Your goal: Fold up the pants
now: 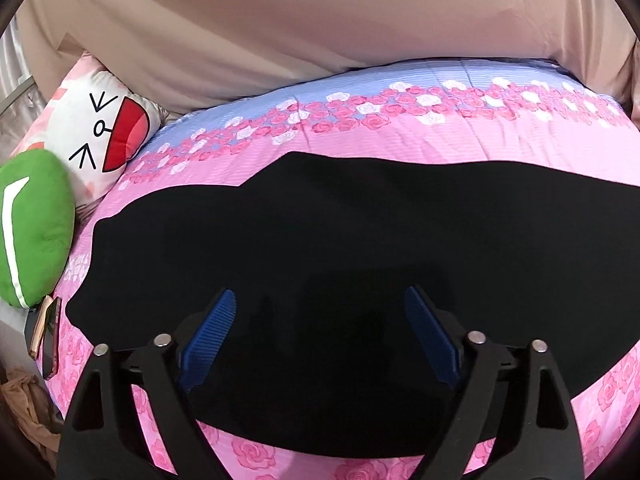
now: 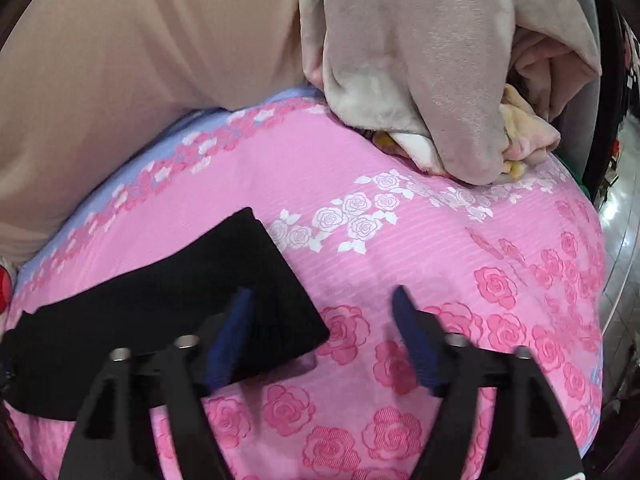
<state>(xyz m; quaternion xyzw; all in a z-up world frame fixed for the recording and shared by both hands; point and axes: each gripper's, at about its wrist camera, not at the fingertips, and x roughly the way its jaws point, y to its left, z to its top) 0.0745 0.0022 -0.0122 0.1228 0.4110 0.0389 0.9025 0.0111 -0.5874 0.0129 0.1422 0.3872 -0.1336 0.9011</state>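
Pants (image 1: 340, 240) lie mid-frame on the bedspread (image 1: 400, 140). Pillows (image 1: 100, 132) sit at left. In the right view, a blanket (image 2: 420, 80) is heaped at upper right.

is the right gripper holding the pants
No, the right gripper is open, its fingers spread apart above the end of the black pants and the pink bedsheet, gripping nothing.

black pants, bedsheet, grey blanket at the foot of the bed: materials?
Pants: matte black, probably soft knit; no sheen, weave not visible.
Bedsheet: thin woven fabric, likely cotton or polyester; printed roses, fine stripes.
Blanket: plush fleece, fuzzy nap.
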